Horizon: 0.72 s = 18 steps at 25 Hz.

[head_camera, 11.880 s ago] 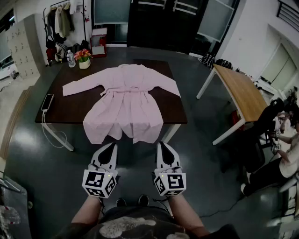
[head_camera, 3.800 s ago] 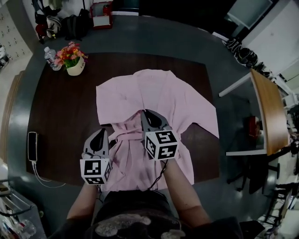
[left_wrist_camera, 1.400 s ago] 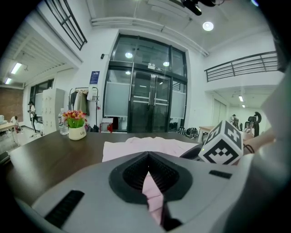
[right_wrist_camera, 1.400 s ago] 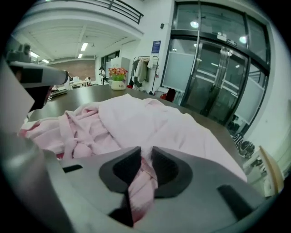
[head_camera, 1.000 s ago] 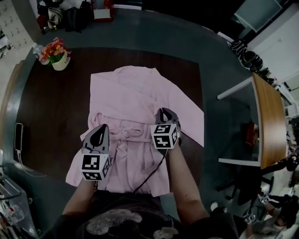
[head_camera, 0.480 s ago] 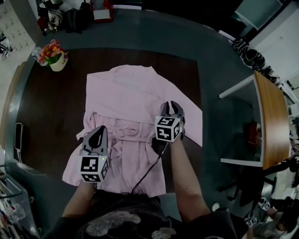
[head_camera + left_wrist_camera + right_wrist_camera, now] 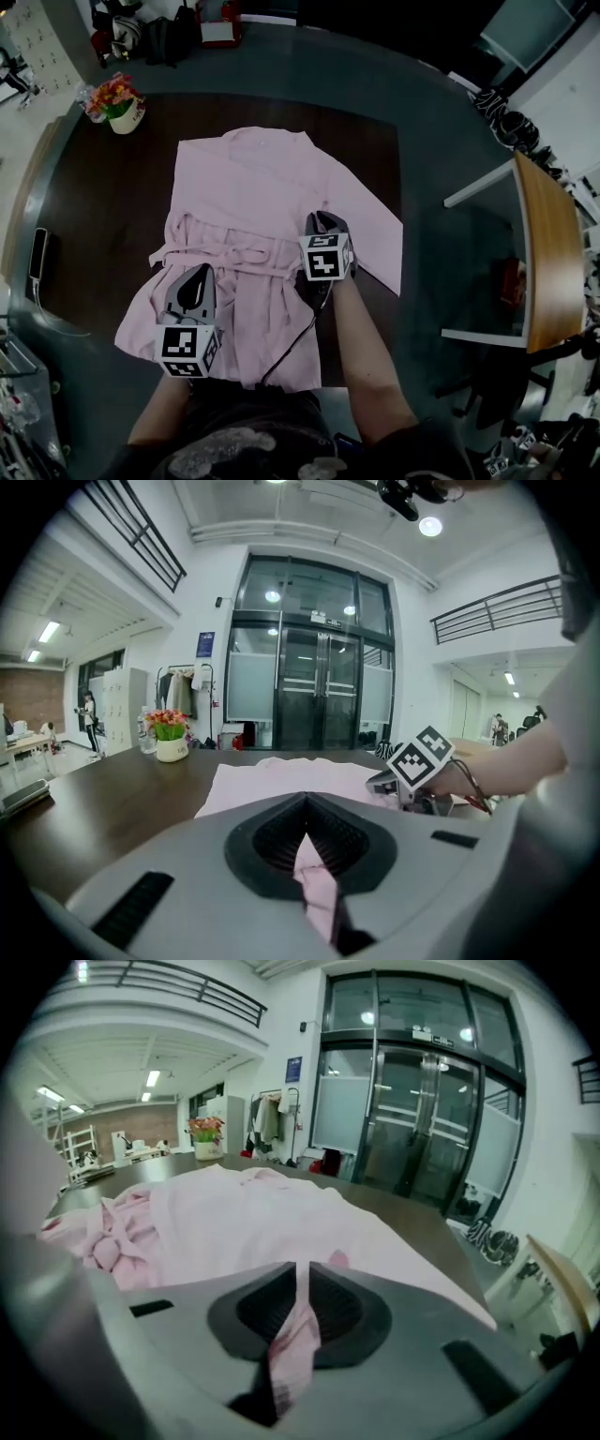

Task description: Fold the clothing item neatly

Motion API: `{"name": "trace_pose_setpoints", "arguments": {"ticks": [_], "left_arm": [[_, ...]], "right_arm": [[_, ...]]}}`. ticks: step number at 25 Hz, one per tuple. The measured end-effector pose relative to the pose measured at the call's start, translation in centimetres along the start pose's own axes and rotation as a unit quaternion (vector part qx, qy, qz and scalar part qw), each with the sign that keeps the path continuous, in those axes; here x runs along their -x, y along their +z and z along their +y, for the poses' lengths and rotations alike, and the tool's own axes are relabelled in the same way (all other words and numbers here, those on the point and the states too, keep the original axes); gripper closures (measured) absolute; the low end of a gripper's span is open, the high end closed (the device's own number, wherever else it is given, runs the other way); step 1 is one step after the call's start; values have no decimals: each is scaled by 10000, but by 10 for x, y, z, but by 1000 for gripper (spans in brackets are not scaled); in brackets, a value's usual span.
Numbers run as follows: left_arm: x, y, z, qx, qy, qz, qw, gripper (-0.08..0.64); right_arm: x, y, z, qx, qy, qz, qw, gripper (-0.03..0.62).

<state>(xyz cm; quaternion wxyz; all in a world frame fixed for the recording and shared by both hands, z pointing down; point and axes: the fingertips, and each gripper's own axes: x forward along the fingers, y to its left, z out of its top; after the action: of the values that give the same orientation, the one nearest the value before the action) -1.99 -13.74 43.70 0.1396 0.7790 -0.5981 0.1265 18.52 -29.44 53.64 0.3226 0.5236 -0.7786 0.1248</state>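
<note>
Robe (image 7: 253, 216): pink, lying flat and lengthwise on the table (image 7: 103, 206), roughly at the table's centre, collar towards the far edge and hem towards the near edge where the person stands. Its left side runs in a straight edge. Its right sleeve (image 7: 375, 244) spreads out slantwise towards the table's right edge. The belt (image 7: 234, 255) is bunched across the waist in loose folds.

Left gripper (image 7: 199, 270): positioned over the robe's left side below the belt, on the near half of the table. Jaws are clenched, and a strip of pink cloth is pinched between them, as the left gripper view confirms (image 7: 306, 832).

Right gripper (image 7: 323, 217): positioned at the robe's right side level with the waist, where the sleeve leaves the body, nearer the table's centre than the left gripper. Its jaws have just been closing and now clamp a fold of pink cloth, which runs through the gap and hangs below it in the right gripper view (image 7: 298, 1288).

Flowers (image 7: 117, 101): in a pale pot at the table's far left corner, well apart from the robe.

Phone (image 7: 39, 253): dark, lying at the table's left edge.

Second table (image 7: 548, 253): wooden top, standing apart to the right of the table.
</note>
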Motion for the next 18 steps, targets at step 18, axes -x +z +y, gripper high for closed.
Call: {"name": "trace_pose_setpoints", "arguments": {"ticks": [18], "left_arm": [[51,-1,-26,17,-828,-367,9959,552]], "right_arm": [[162,-22,-26,-1620,-1153,-1208,9726,566]]}}
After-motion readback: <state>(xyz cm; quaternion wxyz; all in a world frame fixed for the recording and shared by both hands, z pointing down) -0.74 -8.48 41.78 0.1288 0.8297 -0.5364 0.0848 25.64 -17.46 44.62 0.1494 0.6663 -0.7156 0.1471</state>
